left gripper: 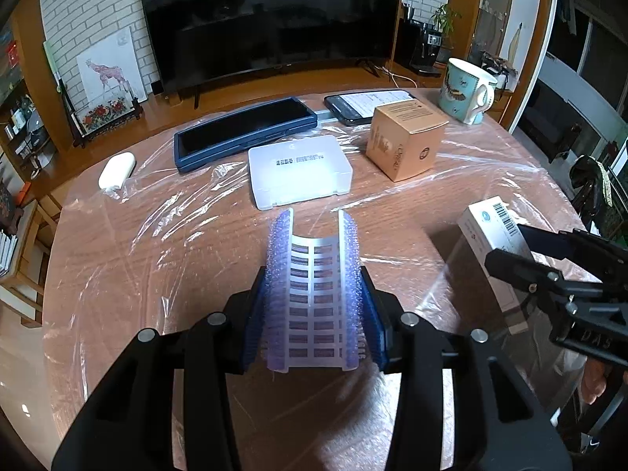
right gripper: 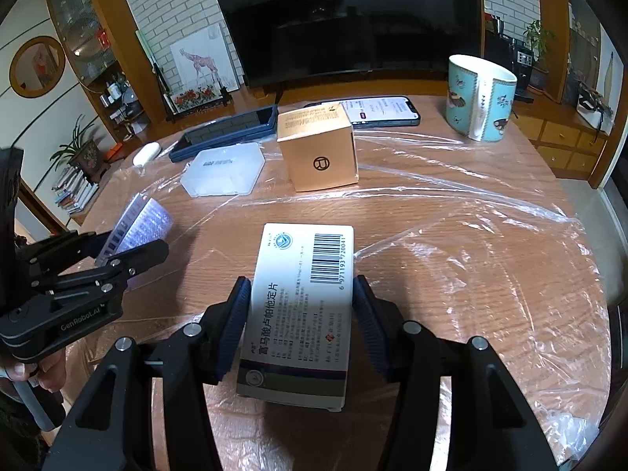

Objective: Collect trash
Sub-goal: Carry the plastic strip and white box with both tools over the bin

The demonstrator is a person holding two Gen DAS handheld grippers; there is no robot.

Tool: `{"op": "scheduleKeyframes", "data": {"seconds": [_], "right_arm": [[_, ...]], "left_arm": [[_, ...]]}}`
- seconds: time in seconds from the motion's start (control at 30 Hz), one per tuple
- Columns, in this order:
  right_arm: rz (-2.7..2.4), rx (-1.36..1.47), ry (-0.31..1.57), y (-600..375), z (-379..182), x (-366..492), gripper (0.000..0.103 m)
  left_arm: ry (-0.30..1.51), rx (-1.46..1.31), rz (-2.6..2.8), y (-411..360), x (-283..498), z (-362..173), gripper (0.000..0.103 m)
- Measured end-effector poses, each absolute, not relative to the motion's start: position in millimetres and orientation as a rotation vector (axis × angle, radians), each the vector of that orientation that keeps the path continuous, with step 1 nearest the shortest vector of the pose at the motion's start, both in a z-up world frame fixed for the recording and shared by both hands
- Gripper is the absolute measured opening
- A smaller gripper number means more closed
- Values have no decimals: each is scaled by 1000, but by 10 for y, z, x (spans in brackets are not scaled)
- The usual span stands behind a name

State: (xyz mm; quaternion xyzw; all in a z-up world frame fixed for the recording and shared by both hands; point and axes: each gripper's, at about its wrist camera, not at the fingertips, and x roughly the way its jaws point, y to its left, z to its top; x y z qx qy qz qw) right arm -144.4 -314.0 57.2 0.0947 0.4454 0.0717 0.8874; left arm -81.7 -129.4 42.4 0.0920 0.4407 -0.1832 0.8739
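The left claw (left gripper: 314,294) is clamped on a bent, bristly white strip (left gripper: 314,298) held above the counter (left gripper: 157,274). Only the right wrist view shows the printed face and barcode of the medicine box (right gripper: 304,314), squeezed between the blue pads of the right claw (right gripper: 302,325); from the left it is just a white corner. Crinkled clear plastic film (right gripper: 490,235) covers the wooden counter, which carries a tan carton (right gripper: 320,149), a clear case (right gripper: 223,168), a phone (right gripper: 380,112) and a mug (right gripper: 479,98). A dark television (left gripper: 271,15) stands behind.
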Motion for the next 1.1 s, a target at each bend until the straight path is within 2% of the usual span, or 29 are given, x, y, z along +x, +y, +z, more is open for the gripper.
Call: {"op": "scheduleKeyframes", "data": {"seconds": [0.8, 1.1], "right_arm": [[276, 223, 870, -3220, 950, -2281, 53], [315, 198, 874, -3217, 983, -2650, 53]], "left_arm": [[869, 146, -427, -1274, -1708, 696, 44], [883, 174, -466, -1293, -2079, 646, 45]]}}
